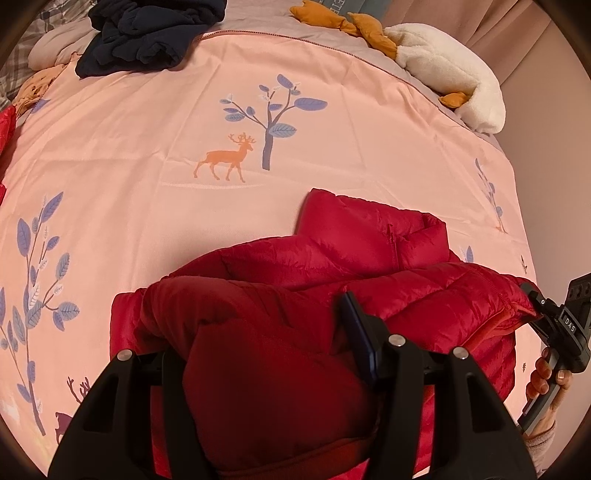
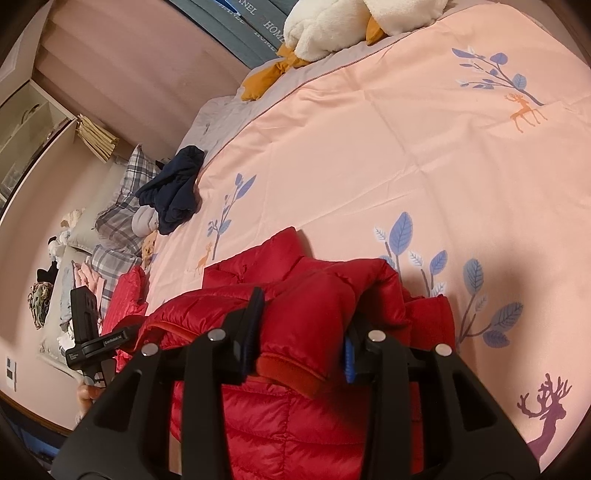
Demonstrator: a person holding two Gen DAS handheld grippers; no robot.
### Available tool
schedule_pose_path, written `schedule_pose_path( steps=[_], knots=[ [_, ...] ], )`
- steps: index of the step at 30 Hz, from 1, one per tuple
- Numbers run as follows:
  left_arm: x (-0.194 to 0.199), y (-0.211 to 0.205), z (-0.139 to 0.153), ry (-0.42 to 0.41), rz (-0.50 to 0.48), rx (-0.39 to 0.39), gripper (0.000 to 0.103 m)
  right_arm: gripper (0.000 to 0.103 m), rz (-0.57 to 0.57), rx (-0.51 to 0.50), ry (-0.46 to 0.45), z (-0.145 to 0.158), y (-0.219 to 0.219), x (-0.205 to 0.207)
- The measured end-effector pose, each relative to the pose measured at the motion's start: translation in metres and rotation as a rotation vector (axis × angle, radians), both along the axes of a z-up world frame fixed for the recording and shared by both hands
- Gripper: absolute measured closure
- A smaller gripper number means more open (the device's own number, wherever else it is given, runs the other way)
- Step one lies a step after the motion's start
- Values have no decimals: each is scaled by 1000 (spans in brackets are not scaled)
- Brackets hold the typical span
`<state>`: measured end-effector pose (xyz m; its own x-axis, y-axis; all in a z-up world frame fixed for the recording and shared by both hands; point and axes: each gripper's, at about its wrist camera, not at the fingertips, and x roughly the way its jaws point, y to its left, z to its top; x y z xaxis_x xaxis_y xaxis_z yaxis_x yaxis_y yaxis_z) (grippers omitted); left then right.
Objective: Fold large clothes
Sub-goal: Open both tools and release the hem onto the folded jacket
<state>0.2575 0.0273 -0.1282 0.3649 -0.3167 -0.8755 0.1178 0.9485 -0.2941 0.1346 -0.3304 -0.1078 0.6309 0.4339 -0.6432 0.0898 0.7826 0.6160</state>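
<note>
Left wrist view showed one red puffer jacket bunched on the pink bedspread, the left gripper pinching a thick fold. The right gripper clamped a cuffed edge. It looked light, soft and slippery, best gripped at hems. One navy garment and one plush toy lay well apart.

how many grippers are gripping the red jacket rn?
2. The left gripper is clamped on a bunched fold at one end of the red jacket; the right gripper is clamped on the cuffed edge at the other end.
</note>
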Motion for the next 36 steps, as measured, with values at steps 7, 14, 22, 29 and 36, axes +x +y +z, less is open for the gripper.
schedule_pose_path(
  steps=[7, 14, 22, 29, 36],
  knots=[
    [4, 1, -3, 8, 4, -3, 47, 65, -5, 0, 7, -1, -2, 4],
    [8, -2, -4, 9, 6, 6, 47, 65, -7, -1, 8, -2, -2, 5],
    [12, -3, -4, 13, 7, 11, 47, 65, -10, 3, 11, -3, -4, 9],
    [14, -4, -6, 22, 7, 19, 46, 60, -11, 6, 15, -3, -6, 12],
    [13, -5, -5, 15, 8, 25, 45, 60, -17, 7, 18, -5, -5, 11]
  ],
)
